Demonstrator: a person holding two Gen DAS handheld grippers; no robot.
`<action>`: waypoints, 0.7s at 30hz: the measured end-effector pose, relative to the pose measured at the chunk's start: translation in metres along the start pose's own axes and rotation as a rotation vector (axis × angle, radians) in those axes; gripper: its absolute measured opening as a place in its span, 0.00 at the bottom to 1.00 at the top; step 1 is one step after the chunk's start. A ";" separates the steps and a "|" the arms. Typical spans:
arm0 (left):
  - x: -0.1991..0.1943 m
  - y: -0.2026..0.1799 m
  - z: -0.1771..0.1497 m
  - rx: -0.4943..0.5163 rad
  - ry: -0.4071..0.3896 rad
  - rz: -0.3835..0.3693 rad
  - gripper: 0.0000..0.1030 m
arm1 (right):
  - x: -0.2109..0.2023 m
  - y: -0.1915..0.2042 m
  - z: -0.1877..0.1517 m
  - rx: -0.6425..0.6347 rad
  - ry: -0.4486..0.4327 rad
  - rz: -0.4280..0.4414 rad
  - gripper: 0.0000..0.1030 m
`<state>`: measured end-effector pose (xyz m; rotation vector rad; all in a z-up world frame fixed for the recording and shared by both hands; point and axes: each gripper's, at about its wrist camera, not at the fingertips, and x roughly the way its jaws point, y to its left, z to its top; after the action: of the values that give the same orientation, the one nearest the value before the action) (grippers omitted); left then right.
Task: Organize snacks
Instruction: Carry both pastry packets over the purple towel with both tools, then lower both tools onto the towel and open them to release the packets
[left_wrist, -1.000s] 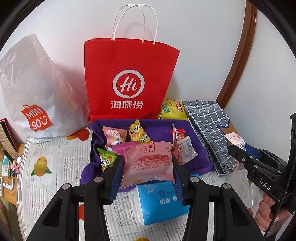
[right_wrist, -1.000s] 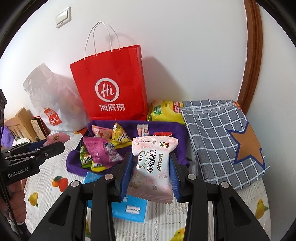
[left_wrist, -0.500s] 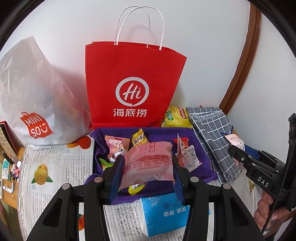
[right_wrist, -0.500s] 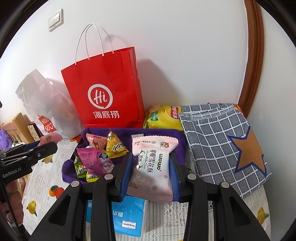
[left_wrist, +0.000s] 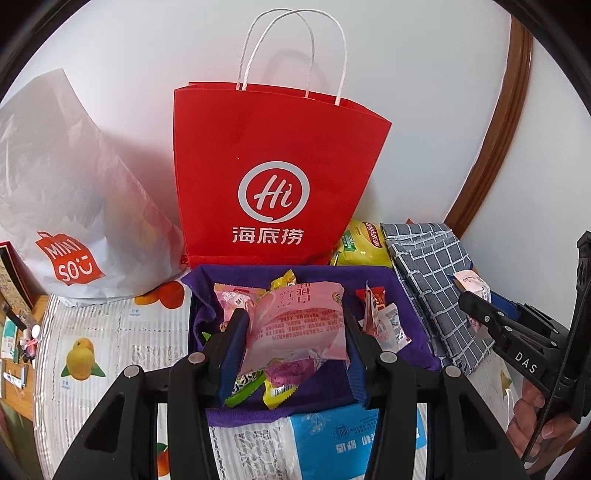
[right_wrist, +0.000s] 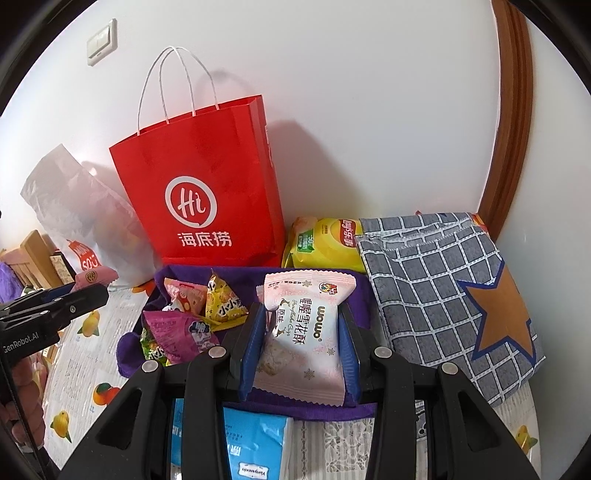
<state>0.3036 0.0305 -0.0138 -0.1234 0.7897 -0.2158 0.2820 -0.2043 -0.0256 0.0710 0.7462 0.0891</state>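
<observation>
I am holding one pink snack packet in each gripper above the purple tray (left_wrist: 406, 291).

The left gripper (left_wrist: 293, 332) is clamping a pink packet (left_wrist: 299, 325) with red print; the right gripper (right_wrist: 301, 343) is clamping a pink "wowo" packet (right_wrist: 306, 332). Behind the tray a red "Hi" bag (left_wrist: 273, 166) is standing, a white "MINISO" bag (left_wrist: 70, 206) beside it.

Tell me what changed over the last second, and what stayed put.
Both grippers carried their packets forward toward the red paper bag, which now looms larger; the purple tray has slid lower in both views. Nothing was taken or let go: the left gripper is still shut on its pink packet, the right gripper on the pale pink snowflake packet. The snacks in the tray lie as before.
</observation>
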 end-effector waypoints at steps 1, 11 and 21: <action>0.003 0.001 0.001 -0.004 0.002 -0.002 0.45 | 0.002 0.000 0.001 -0.001 0.001 0.000 0.37; 0.030 0.005 0.013 -0.013 0.011 -0.024 0.45 | 0.029 -0.002 0.013 -0.006 0.014 -0.006 0.37; 0.067 0.009 0.015 -0.034 0.027 -0.030 0.45 | 0.066 -0.014 0.021 0.002 0.037 -0.011 0.37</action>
<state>0.3613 0.0237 -0.0509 -0.1647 0.8186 -0.2324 0.3451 -0.2118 -0.0562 0.0675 0.7840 0.0794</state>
